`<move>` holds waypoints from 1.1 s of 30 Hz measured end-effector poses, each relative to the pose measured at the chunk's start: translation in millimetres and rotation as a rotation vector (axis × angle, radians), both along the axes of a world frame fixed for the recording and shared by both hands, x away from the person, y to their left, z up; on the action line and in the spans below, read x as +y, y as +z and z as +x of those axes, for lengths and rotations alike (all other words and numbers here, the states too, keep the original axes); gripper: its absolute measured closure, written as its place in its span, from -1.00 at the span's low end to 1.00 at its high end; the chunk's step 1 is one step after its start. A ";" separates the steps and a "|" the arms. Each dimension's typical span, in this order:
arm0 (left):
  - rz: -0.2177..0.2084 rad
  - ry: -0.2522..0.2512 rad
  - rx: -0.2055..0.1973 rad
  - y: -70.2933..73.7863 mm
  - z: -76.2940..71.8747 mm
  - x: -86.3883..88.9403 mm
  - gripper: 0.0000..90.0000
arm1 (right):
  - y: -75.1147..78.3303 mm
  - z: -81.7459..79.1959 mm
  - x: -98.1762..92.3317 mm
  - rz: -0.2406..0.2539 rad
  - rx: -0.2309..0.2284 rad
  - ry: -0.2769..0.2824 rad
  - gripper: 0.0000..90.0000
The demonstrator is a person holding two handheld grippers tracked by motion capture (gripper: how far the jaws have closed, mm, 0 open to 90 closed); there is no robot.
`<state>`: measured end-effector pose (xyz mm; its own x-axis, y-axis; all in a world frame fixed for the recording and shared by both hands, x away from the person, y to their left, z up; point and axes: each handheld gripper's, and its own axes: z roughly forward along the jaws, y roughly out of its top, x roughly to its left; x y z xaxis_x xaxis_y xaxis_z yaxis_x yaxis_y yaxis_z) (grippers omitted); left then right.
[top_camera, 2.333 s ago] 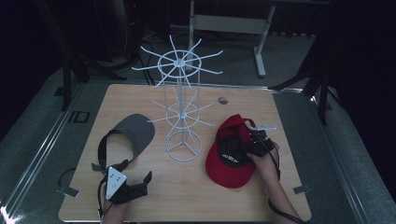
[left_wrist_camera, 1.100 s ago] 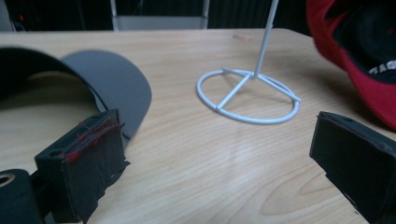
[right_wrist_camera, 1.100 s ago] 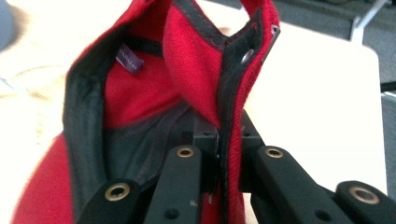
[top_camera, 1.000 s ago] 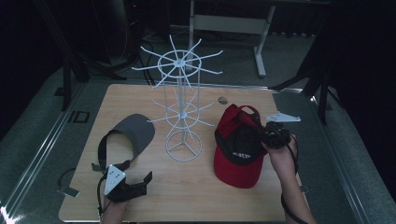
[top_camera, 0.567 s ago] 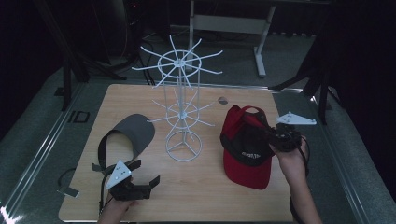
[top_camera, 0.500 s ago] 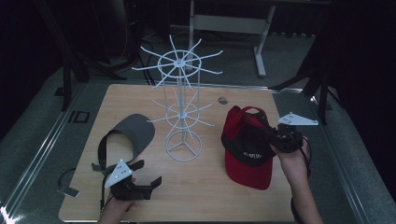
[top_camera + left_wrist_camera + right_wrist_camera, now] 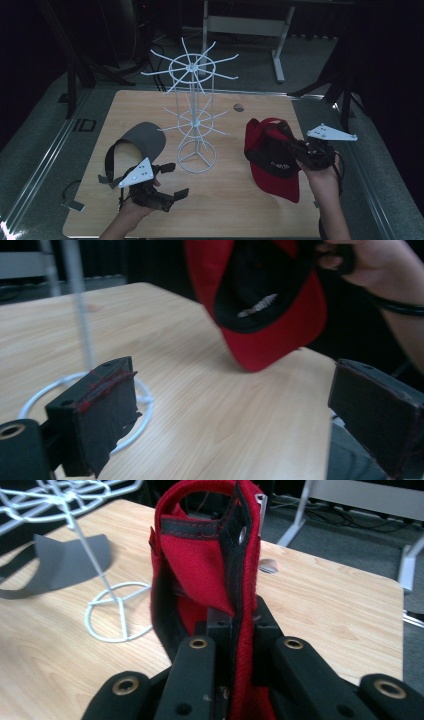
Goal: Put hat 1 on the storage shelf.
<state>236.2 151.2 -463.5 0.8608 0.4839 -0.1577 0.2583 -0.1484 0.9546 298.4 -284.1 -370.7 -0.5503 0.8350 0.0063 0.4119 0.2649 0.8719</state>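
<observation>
The work in hand is judged to be hanging caps on the white wire display rack [image 7: 196, 112], which stands mid-table w/ all its hooks bare. So nothing is hung yet; two items are left to go.

Item 1, the red baseball cap [image 7: 274, 159], is already picked up: it is held clear of the wooden table [image 7: 235, 200] at the right side, crown toward the rack, brim drooping down toward the person. The right gripper [image 7: 295, 149] is clamped on the cap's rear edge; in the right gripper view the jaws are seen pinched tight on the red fabric and black inner band [image 7: 235, 605], w/ the back strap arch standing above them. Grip looks firm, approx at the strap end, so the arch could be dropped over a hook.

Item 2, the grey visor [image 7: 137, 150], is lying flat on the table left of the rack base, untouched.

Pose: the right hand [image 7: 322, 172] is raised beside the table's right edge, gripper pointed leftward at rack level, forearm coming up from below. The left gripper [image 7: 167, 181] is held low over the table in front of the visor, jaws spread wide w/ nothing between them; in the left gripper view the two black pads [image 7: 102, 415] stand well apart, aimed across at the cap and rack base.

Left to do, as judged: cap carried to a hook and released, then visor picked up and hung.
</observation>
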 end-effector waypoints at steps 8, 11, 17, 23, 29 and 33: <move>0.042 -0.070 -0.038 23.0 0.7 -21.2 -0.85 | 13.3 -15.2 -0.6 0.023 -0.026 0.043 0.87; 0.046 -0.084 -0.051 32.3 2.2 -27.4 -0.85 | 19.5 -20.9 0.9 0.038 -0.039 0.067 0.87; 0.068 -0.104 -0.098 53.0 5.6 -42.2 -0.85 | 32.8 -33.8 5.9 0.064 -0.072 0.112 0.87; 0.073 -0.112 -0.138 72.2 13.4 -57.4 -0.85 | 43.7 -47.6 12.2 0.069 -0.105 0.154 0.87; 0.113 -0.129 -0.154 84.3 22.9 -75.8 -0.85 | 49.2 -55.7 14.9 0.082 -0.120 0.184 0.87; 0.117 -0.121 -0.170 89.9 29.6 -83.7 -0.85 | 51.4 -64.7 17.3 0.082 -0.130 0.211 0.87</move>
